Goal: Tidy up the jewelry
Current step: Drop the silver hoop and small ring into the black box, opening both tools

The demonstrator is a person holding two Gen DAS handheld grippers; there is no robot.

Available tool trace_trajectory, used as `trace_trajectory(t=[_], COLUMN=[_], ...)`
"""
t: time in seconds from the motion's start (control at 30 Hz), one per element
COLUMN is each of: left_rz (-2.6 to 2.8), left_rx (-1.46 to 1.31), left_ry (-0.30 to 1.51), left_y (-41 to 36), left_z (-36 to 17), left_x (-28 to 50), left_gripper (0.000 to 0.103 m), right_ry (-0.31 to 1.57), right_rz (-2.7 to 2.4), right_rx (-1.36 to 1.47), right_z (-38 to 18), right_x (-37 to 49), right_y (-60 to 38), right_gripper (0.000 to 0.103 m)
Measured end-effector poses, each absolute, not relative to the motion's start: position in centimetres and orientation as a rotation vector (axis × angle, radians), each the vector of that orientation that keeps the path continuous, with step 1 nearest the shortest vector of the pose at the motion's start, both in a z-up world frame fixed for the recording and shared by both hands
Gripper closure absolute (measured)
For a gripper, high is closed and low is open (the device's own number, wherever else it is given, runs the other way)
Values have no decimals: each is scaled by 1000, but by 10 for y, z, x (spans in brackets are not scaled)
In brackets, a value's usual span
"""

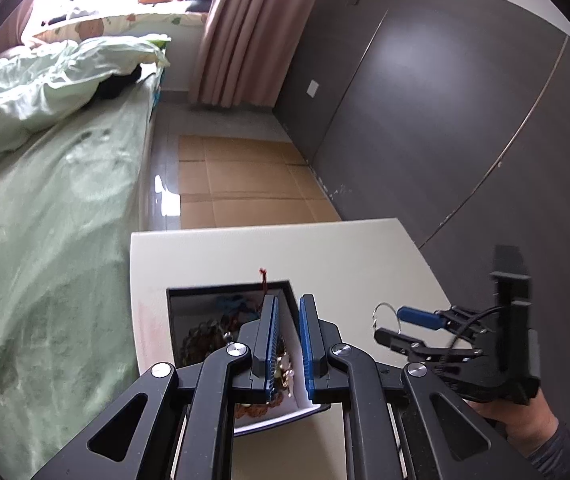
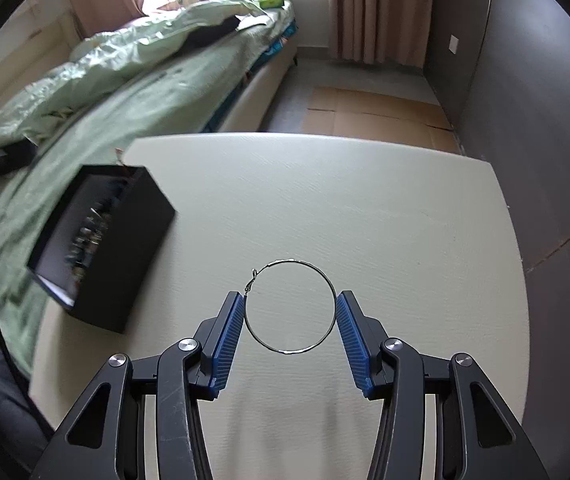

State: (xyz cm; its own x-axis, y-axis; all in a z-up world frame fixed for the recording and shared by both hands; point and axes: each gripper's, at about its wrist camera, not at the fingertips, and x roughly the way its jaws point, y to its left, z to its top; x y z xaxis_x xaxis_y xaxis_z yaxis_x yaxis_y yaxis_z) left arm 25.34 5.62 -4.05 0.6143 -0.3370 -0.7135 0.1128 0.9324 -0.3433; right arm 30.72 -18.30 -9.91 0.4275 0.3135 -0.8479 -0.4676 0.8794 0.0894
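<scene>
A black jewelry box [image 1: 213, 312] with beaded pieces inside sits tilted on the white table [image 1: 325, 256]. My left gripper [image 1: 287, 320] is shut on the box's right wall, one finger inside and one outside. The box also shows at the left in the right wrist view [image 2: 125, 248], lifted at one side. My right gripper [image 2: 289, 308] is shut on a thin silver hoop earring [image 2: 327, 280], which spans the gap between the two blue pads. In the left wrist view the right gripper [image 1: 389, 322] holds the hoop [image 1: 385, 312] to the right of the box.
A bed with green bedding [image 1: 45, 184] runs along the table's left side. A dark wall [image 1: 445, 120] stands to the right. Cardboard sheets [image 1: 237, 184] lie on the floor beyond the table.
</scene>
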Motion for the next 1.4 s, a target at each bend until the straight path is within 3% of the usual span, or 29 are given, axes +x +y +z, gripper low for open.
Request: trace_trajectory(t=[0.17, 0.23, 0.27, 0.3, 0.53, 0.63, 0.67, 0.97, 1.03, 1.1, 1.4], left_rz=[-237, -213, -209, -208, -180, -170, -166, -134, -136, -132, -158], left_rx=[-329, -347, -358, -373, -381, -368, -370, -414, -429, -445, -416], left_ry=[939, 941, 930, 911, 881, 883, 880, 872, 874, 876, 857], left_y=[68, 75, 79, 83, 96, 99, 101, 127, 131, 133, 109], left_z=[-51, -51, -50, -47, -36, -34, -34, -36, -37, -38, -19], left_x=[258, 258, 257, 255, 250, 249, 248, 246, 245, 243, 224], left_gripper=[86, 65, 48, 41, 40, 27, 18, 9, 5, 5, 3], right_ry=[971, 954, 944, 931, 862, 860, 861, 881, 906, 922, 903], right_rz=[542, 565, 577, 592, 690, 722, 733, 809, 807, 779, 720], right_rx=[-142, -124, -115, -106, -64, -49, -43, -7, 2, 21, 114], right_z=[-83, -77, -74, -69, -49, -49, -50, -55, -58, -60, -40], right_x=[298, 294, 292, 290, 277, 276, 275, 274, 276, 279, 270], right_y=[-169, -163, -160, -156, -127, -116, -112, -82, -79, -83, -129], right_gripper=[54, 54, 54, 54, 54, 54, 54, 53, 46, 19, 17])
